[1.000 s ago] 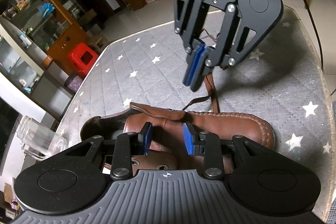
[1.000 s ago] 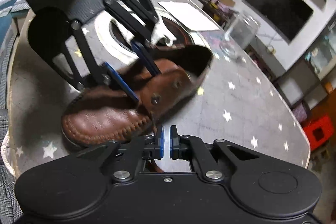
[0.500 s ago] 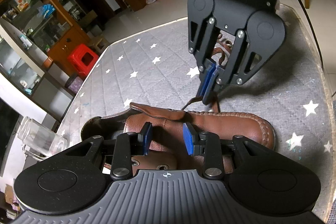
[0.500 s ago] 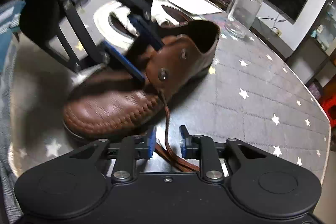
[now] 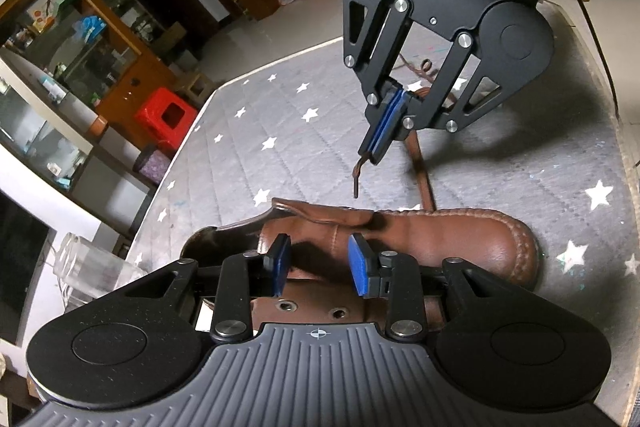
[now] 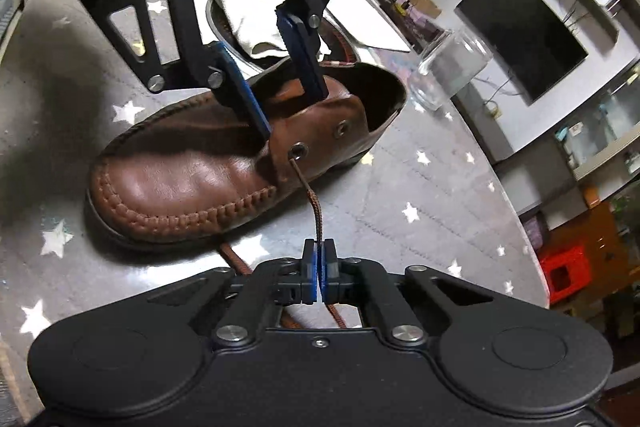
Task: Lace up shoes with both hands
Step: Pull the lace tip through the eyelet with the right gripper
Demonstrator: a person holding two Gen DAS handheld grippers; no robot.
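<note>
A brown leather shoe [image 6: 208, 183] lies on a grey star-patterned tablecloth [image 5: 280, 147], and everything else is placed from it. Its stitched toe points to the left in the right wrist view and to the right in the left wrist view.

The left gripper [image 5: 320, 263] hangs right over the open throat of the shoe with its blue pads [image 5: 279, 263] spread apart, one on each side of the tongue area, grasping nothing. From the right wrist view the same pads reach down to the top of the flap that carries the metal eyelets [image 6: 298, 149]; whether they touch the leather cannot be told.

The right gripper [image 6: 319, 269] sits off the side of the shoe, near the eyelet flap, pads pressed together on the brown lace [image 6: 310, 193]. The lace runs straight from the front eyelet to the pinched pads, and more of it lies on the cloth under the gripper, by the sole. In the left wrist view a short end of lace hangs below the clamped pads, above the far side of the shoe.

A clear glass jar [image 6: 448, 71] stands on the cloth beyond the heel. A white cloth [image 6: 248, 23] lies in a round recess behind the shoe, beside a white sheet [image 6: 360, 19]
</note>
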